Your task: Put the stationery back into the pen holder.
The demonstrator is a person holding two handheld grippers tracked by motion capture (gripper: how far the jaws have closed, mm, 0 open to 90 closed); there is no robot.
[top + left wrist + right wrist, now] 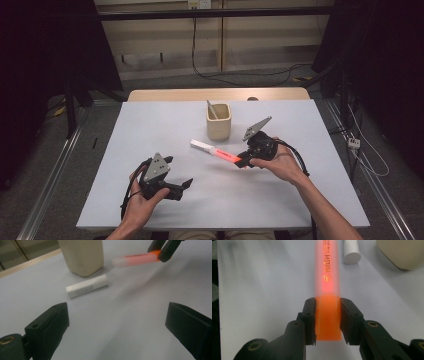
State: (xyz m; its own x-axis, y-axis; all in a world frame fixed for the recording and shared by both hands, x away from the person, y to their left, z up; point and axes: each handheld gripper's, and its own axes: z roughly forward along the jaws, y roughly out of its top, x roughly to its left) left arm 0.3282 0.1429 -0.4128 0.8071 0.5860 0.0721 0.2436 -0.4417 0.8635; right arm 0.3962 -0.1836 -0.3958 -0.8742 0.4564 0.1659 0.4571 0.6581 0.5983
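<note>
One white table (150,200) carries everything, its far edge meeting a wooden strip at twelve o'clock and its near edge running along the person's side at six. Two grippers work over it. The left gripper (182,187) sits at about seven o'clock from the table's middle, near the front edge, with its jaws standing wide apart and nothing between them; in the left gripper view bare table shows between the two black jaws. The right gripper (242,162) sits at about three o'clock from the middle, and its jaws are clamped narrowly on the orange end of the one highlighter (224,155), which reaches from the grip toward ten o'clock and is lifted clear of the surface. One beige cup (219,122) stands upright at about one o'clock from the middle, near the far part of the table, with one thin stick (211,110) leaning inside it. One white cap (201,145) lies on its side at about seven o'clock from the cup, just beyond the highlighter's pale tip. The left third of the table, from eight to eleven o'clock, lies open, and so does the front strip between the two forearms.
</note>
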